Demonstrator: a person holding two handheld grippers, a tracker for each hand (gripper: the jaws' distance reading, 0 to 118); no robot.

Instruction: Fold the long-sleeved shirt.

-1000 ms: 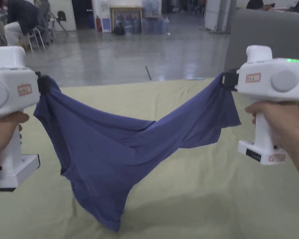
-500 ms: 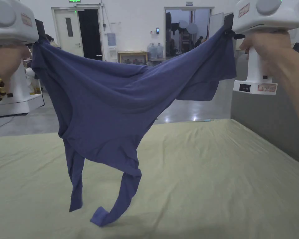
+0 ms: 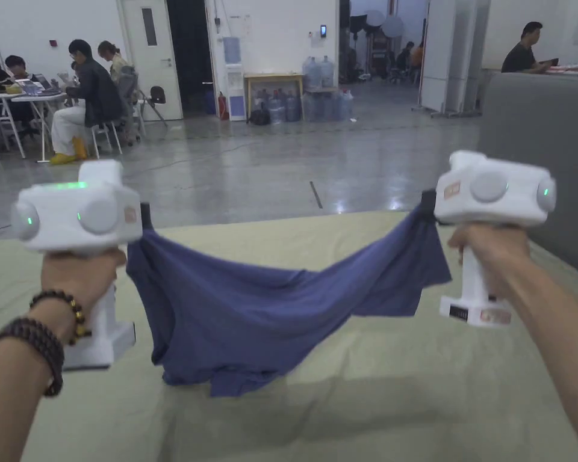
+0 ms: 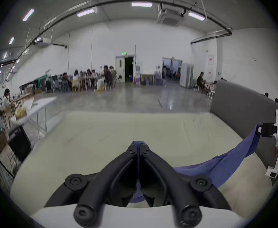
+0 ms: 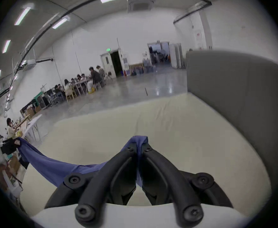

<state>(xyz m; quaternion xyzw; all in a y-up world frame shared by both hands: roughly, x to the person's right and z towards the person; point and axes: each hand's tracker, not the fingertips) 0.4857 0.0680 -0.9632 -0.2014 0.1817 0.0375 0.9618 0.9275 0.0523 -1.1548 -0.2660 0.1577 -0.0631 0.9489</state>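
left gripper [image 4: 140, 149] and right gripper [image 5: 139, 146] each pinch soft blue shirt [image 3: 257, 307], sagging onto wrinkled pale-green sheet [image 3: 402, 385]

In the head view the left claw [image 3: 144, 218] sits mostly behind its own white housing, so its grip on the blue shirt [image 3: 251, 313] cannot be read there. The right claw [image 3: 427, 204] is likewise half covered. The shirt's sleeves are lost in the bunched cloth resting on the desk [image 3: 372, 391]. The desk's near edge is cut off by the frame. The people beyond the desk are too small to make out.
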